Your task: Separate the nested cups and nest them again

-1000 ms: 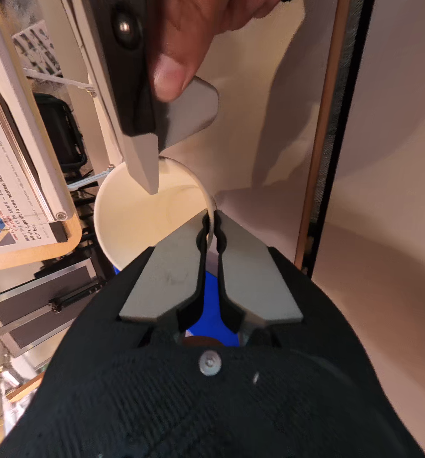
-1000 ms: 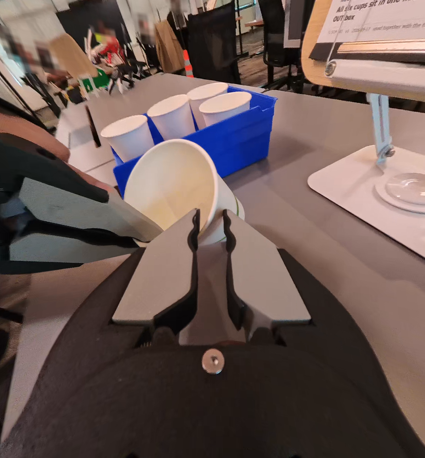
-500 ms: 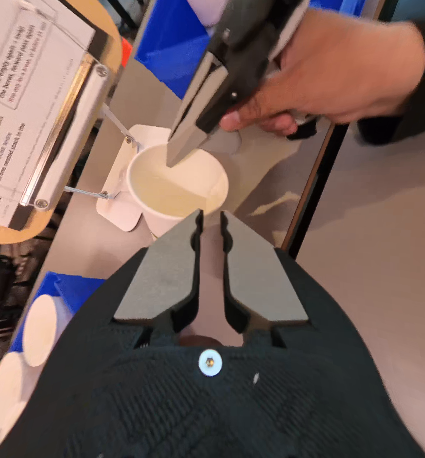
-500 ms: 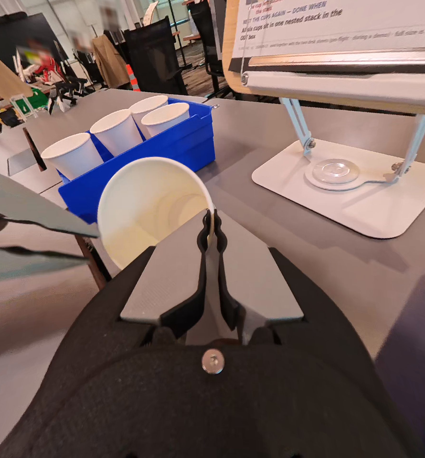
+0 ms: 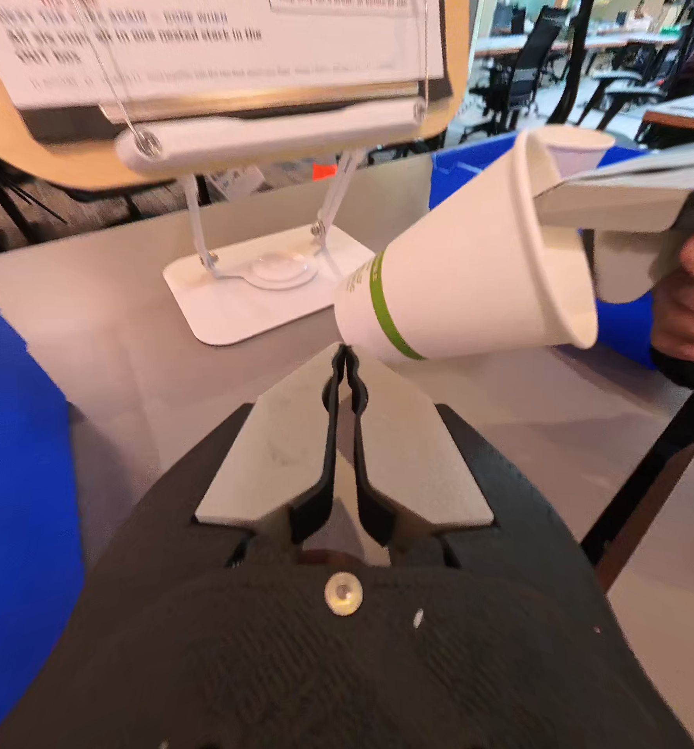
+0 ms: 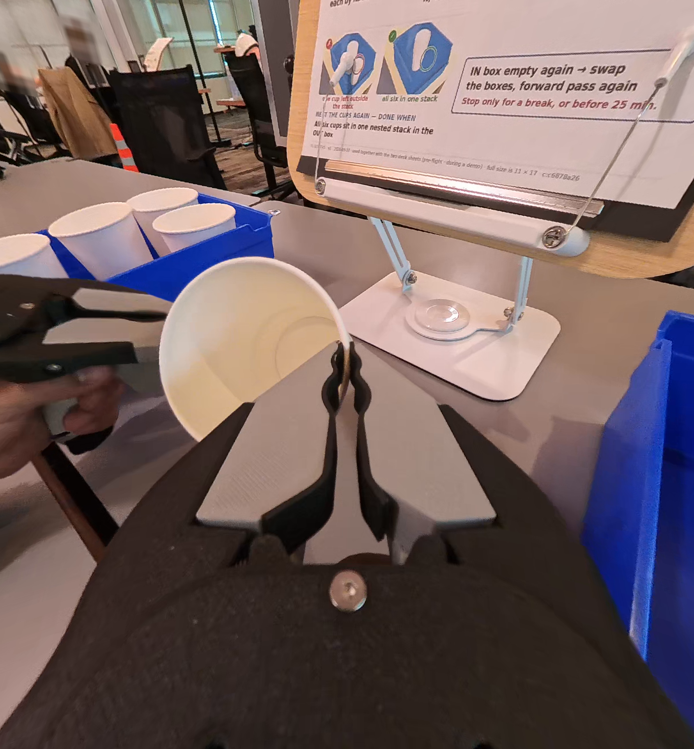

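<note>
Right wrist view has it plainly: your right gripper (image 6: 344,352) is pinching the rim of a white paper cup (image 6: 240,344), one finger inside the wall and one outside, and the cup hangs tipped on its side in the air above the grey table (image 6: 580,324), mouth turned back toward you. From the left wrist view you see the same cup (image 5: 467,279) from outside, a green band near its base, base pointing at the document stand and mouth toward the right gripper (image 5: 556,194). Whether a second cup sits nested inside is hard to say; faint rings show deep in the bore, nothing firmer.

Your left gripper (image 5: 344,356) has its fingers pressed together on nothing, tips just beside the cup's base but apart from it. In the right wrist view that left gripper (image 6: 151,328) sits to the left of the cup's mouth, held by your hand (image 6: 25,417).

Behind the cup, a blue bin (image 6: 199,263) on the left holds four upright white cups (image 6: 98,235), each standing separately. Centre back, the white document stand (image 6: 459,344) props up a wooden board with a printed instruction sheet (image 6: 499,81). On your right, a second blue bin (image 6: 661,466) stands at the table's edge, its contents out of sight here. Office chairs (image 6: 167,121) crowd the blurred background.
</note>
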Motion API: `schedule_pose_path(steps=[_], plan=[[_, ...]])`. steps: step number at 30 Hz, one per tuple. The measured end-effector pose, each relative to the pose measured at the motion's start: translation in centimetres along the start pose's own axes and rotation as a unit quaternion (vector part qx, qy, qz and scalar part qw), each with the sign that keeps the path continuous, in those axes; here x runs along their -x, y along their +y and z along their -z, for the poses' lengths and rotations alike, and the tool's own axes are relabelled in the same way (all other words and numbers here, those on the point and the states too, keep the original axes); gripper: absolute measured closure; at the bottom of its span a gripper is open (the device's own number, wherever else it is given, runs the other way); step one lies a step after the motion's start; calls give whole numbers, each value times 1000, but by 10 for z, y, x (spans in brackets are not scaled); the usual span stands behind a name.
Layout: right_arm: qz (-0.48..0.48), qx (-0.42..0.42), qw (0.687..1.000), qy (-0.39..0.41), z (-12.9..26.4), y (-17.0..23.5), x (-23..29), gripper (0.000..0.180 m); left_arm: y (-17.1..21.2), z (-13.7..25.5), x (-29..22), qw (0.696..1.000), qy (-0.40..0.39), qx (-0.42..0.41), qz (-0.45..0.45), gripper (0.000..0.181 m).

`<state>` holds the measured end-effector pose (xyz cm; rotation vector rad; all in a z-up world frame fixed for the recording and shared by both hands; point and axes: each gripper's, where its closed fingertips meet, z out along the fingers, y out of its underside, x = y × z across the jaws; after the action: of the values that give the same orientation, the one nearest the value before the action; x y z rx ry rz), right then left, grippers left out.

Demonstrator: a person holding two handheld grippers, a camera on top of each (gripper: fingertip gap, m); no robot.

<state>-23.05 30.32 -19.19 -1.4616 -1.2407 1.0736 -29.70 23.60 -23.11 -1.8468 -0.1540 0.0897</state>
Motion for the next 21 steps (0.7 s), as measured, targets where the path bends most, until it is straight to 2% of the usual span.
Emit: schedule_pose_path(steps=[6,9,12,16,19,21], plan=[[10,-20,1000,-8,7,-15,9,180,19,-5,12,996,-31,45,-64,181],[12,-68,998,5,28,-42,8,180,10,4,26,991,-82,28,-103,181],[-10,-120,993,13,64,-80,-6,180,11,5,24,990,-79,30,-111,181],[0,-124,989,76,117,-130,-68,180,16,1,16,989,-68,44,-124,181],[-8,-82,987,140,149,-151,-142,180,14,0,14,985,-77,44,-148,181],[-26,-7,985,171,156,-143,-189,180,12,0,11,985,-76,40,-152,181]])
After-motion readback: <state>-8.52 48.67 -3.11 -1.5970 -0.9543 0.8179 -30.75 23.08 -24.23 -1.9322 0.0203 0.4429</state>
